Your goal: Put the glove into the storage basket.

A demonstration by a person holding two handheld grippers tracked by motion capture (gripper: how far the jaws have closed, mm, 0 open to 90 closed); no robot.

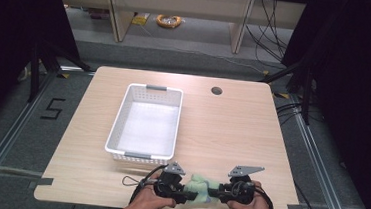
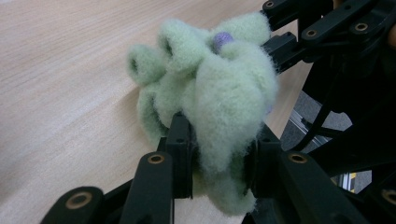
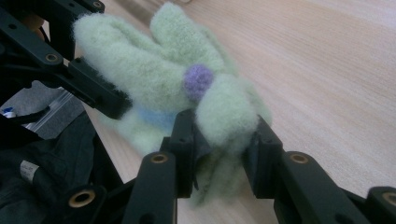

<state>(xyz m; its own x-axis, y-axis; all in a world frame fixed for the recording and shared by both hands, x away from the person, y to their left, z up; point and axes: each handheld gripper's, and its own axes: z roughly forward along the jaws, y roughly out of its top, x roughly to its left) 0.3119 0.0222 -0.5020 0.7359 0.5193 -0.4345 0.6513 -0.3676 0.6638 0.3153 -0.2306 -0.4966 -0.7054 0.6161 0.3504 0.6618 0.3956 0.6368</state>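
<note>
both grippers on green fleece (image 1: pixel 201 188)

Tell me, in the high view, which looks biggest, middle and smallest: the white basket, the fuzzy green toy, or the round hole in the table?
1. white basket
2. fuzzy green toy
3. round hole, though it sits farther from the camera

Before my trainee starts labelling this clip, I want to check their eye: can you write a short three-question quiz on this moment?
1. True or false: both the left tool and the right tool are clamped on the green fuzzy cloth.
2. Where is the white basket?
A. on the floor
B. on the table, beyond the tools
C. hanging from the right tool
3. Fill in: the small bobble on the cloth is ____ in colour.

Key: 1 true; 2 B; 3 purple.
</note>
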